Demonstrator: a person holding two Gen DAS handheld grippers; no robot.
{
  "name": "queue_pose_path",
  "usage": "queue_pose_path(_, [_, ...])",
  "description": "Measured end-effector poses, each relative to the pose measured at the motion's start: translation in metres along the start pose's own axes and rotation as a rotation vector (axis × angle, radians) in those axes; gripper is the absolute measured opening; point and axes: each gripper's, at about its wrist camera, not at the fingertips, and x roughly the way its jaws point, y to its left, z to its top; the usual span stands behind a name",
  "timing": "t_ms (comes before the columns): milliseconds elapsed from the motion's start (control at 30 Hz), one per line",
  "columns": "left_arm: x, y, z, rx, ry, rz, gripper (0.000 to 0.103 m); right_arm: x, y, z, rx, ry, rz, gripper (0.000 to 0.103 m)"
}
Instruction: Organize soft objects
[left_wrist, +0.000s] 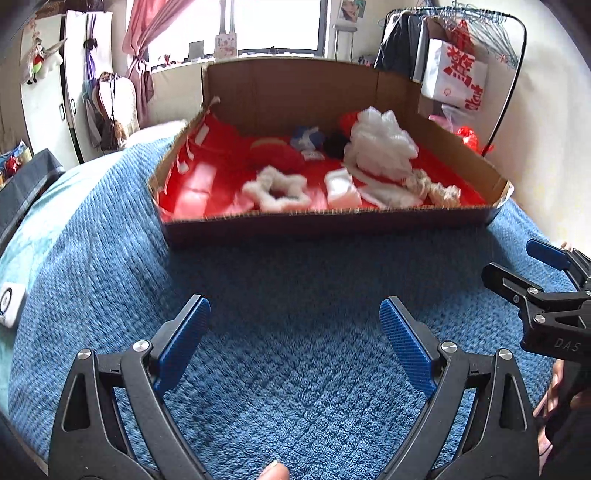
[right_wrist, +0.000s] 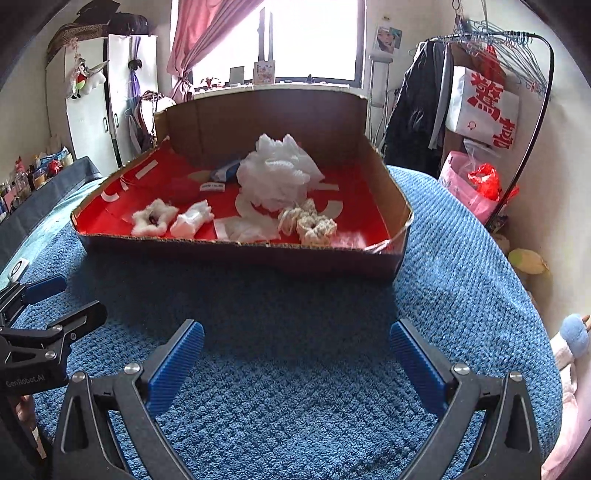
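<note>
Bed (right_wrist: 295, 369) under blue blanket, carries cardboard box (right_wrist: 240, 254) with red lining. Soft objects inside: white mesh pouf (right_wrist: 275, 173) mid-box, cream scrunchie (right_wrist: 314, 223), star-shaped fluffy ring (right_wrist: 153, 218) near front wall. All probably light, squashy; pinch bunched middle. Left gripper (left_wrist: 295, 350), right gripper (right_wrist: 295, 365): fingers spread, empty, over blanket short of box.

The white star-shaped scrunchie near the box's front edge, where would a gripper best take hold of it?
Probably one arm of the white star-shaped scrunchie, from above: it lies flat on the red lining, and its open centre lets one finger drop inside the ring.
</note>
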Motion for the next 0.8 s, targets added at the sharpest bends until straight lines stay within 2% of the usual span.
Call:
queue_pose_path(300, [0.018, -0.004, -0.008, -0.013, 0.078, 0.026, 0.094, 0.023, -0.007, -0.015, 0.035, 0.109, -0.015, 0.103])
queue_pose_path(467, [0.023, -0.01, -0.009, 0.009, 0.092, 0.066, 0.099, 0.024, -0.007, -0.018, 0.036, 0.111, -0.026, 0.103])
queue_pose_path(800, [0.031, -0.01, -0.005, -0.001, 0.116, 0.08, 0.103, 0.03, -0.005, -0.016, 0.037, 0.124, -0.044, 0.103])
